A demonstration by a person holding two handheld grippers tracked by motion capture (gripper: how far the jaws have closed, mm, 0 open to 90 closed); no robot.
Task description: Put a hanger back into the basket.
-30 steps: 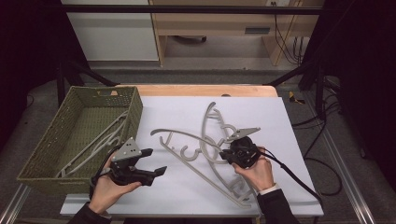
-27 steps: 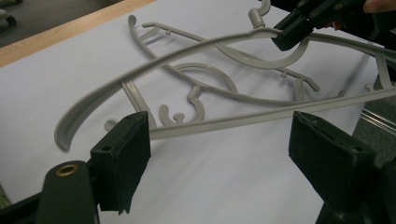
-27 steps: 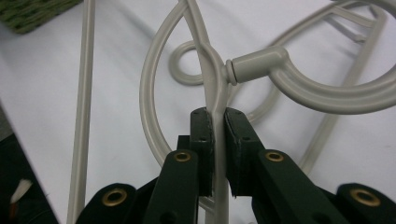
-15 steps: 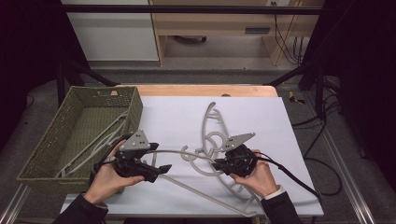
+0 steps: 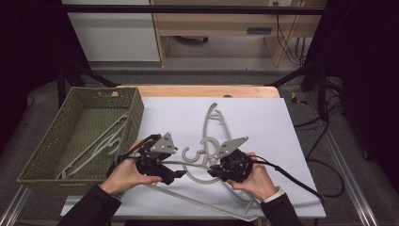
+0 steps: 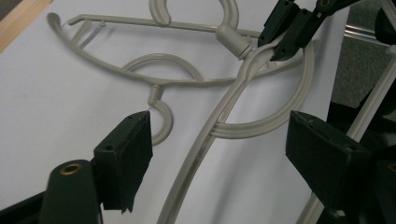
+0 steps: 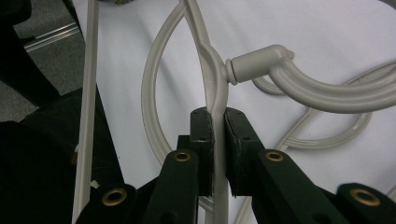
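The hanger (image 7: 215,88) is clamped by the right gripper (image 7: 218,122) near its hook, steadying it; the left gripper (image 6: 219,154), at 9 o'clock, has just been narrowing around its arm, not yet gripping, to carry it toward the basket (image 5: 37,155).

Bright even overhead light on the table, dark surroundings, soft shadows, slight blur

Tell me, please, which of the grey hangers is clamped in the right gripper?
The hanger lying nearest the person: the right gripper pinches its arm just below the hook joint. The other hangers lie loose on the table, and one sits in the basket.
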